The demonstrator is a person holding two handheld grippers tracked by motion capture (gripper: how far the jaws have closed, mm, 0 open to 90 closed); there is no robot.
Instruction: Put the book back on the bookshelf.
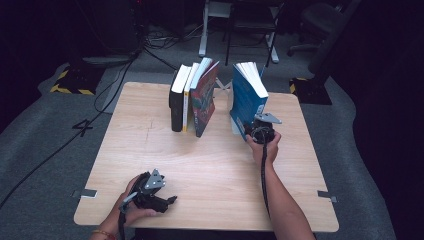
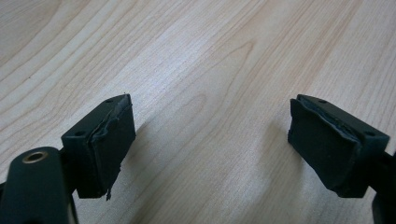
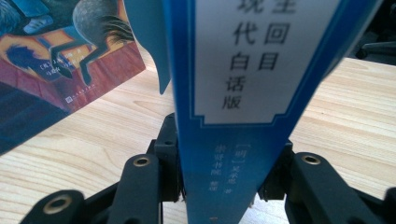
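Right now, from the jaws outward:
Right gripper [image 1: 256, 131]: clamped on the lower spine of the blue book [image 1: 246, 97]; in the right gripper view the spine [image 3: 238, 116] sits squeezed between both black jaws.
Blue book: standing on the table [image 1: 210, 165] at its far right part, tilted, pages fanned at the top, apart from the other books.
Left gripper [image 1: 159, 196]: jaws spread wide with nothing between them, pads [image 2: 112, 140] just over bare wood at the table's near left edge.
Hands: two, one on each gripper, forearms entering from the bottom of the high view.
Books counted: four in all; three stand together left of the blue one, a black book [image 1: 176, 102], a thin yellow-spined book [image 1: 186, 100] and a red illustrated book [image 1: 204, 97] leaning on them.
Hard to make out: the blue spine's lower print is blurred; its top is cut off in the right gripper view, as is most of the red cover [image 3: 60, 60].
Room behind: dark, chair legs and cables barely legible.
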